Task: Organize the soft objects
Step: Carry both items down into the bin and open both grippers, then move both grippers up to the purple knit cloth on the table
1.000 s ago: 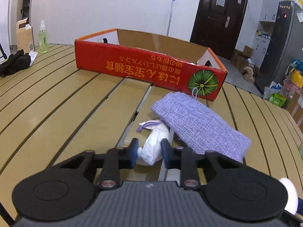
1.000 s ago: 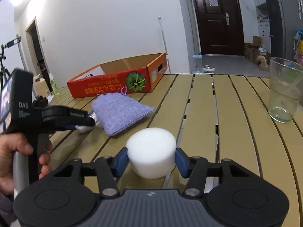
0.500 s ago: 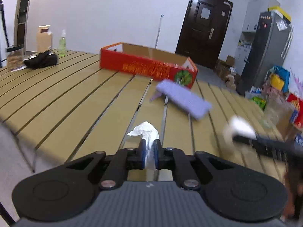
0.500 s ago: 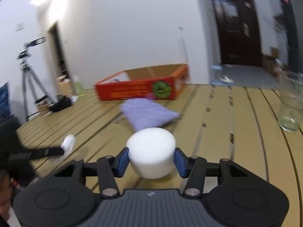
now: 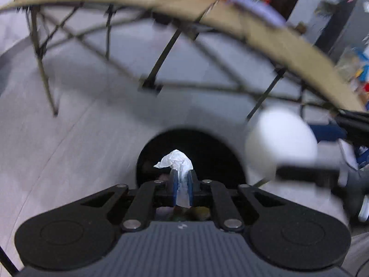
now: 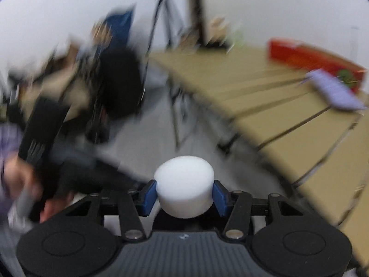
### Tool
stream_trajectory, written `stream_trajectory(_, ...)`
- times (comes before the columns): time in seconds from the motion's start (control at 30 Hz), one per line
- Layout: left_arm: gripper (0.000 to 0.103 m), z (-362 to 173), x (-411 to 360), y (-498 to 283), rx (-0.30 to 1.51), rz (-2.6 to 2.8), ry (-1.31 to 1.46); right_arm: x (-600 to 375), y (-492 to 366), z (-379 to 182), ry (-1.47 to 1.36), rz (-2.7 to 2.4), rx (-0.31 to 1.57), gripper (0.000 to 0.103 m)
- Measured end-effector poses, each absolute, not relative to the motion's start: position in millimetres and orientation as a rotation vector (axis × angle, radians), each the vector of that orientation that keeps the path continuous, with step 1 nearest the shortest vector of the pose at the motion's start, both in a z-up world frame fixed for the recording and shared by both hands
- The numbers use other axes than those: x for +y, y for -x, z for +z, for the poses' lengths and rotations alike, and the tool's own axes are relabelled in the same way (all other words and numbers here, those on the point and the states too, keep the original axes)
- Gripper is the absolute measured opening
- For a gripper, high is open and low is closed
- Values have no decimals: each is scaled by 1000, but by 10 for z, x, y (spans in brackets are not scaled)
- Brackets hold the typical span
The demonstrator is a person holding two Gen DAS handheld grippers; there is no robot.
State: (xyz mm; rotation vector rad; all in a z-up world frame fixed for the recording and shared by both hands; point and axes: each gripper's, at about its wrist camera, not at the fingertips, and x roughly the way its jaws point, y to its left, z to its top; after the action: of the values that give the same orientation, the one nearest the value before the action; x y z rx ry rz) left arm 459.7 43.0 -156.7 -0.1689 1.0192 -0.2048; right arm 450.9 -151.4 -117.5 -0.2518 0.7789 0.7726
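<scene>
- The slatted wooden table [image 6: 288,115] fills the right side of the right wrist view; in the left wrist view it arches across the top, seen from below its edge, with dark legs and cross-braces under it.
- A red cardboard box [image 6: 309,56] sits on the far part of the table, its long side along the table's far edge. What it holds cannot be told; the frames are blurred.
- A round, dark bin [image 5: 191,154] stands on the pale floor directly ahead of the left gripper, its mouth open upward. Its inside is black and nothing can be made out in it.
- A purple fabric pouch [image 6: 332,90] lies flat on the table just beside the red box, its long axis running along the slats.
- The white foam cylinder [image 6: 184,184] is off the table, flat round face up and axis upright, clasped by its curved sides in the right gripper [image 6: 184,197], whose blue pads press on both sides.
- The crumpled white tissue [image 5: 177,161] is pinched tight in the left gripper [image 5: 182,185], jaws nearly together. It stands up out of the pads, its top drooping left, over the bin's mouth.
- A hand [image 6: 27,184] on the left gripper's handle shows blurred at the left.
</scene>
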Motion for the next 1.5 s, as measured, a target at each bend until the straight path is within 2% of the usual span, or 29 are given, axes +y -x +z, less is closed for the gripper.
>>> stream_trajectory(0.1,12,-1666,459,-4684,1082,-185,242,-1341,-4573,-1464,334,740,864,51)
stream_trajectory(0.13,22,-1672,455,-4716,1095,-174,264,-1315,-4625,-1544,351,716,878,52)
stream_trajectory(0.17,48,-1672,452,-4756,1105,-169,276,-1295,-4677,-1614,375,682,883,58)
stream_trajectory(0.2,58,-1676,452,-4775,1107,-156,287,-1280,-4730,-1676,403,635,887,63)
stream_trajectory(0.23,63,-1670,449,-4781,1100,-130,287,-1269,-4775,-1720,418,593,889,72)
stream_trajectory(0.3,63,-1657,440,-4782,1097,-119,275,-1321,-4864,-1773,390,562,915,74)
stream_trajectory(0.47,79,-1658,466,-4782,1098,-72,268,-1513,-4972,-1711,260,534,960,73)
stream_trajectory(0.67,85,-1608,436,-4780,1072,-36,228,-1572,-5063,-1749,235,499,989,73)
stream_trajectory(1.03,88,-1377,416,-4740,967,10,158,-1511,-4965,-1554,232,547,952,71)
stream_trajectory(1.13,88,-1208,425,-4689,889,37,133,-1629,-4871,-1266,159,605,898,66)
stream_trajectory(1.3,92,-676,417,-4846,733,-51,153,-2197,-4936,-525,-90,571,644,64)
stream_trajectory(1.4,96,-333,317,-5283,675,-186,181,-2619,-5352,-262,-232,396,562,65)
stream_trajectory(1.5,100,-138,65,-5872,580,-258,138,-2956,-5990,-196,-344,246,569,66)
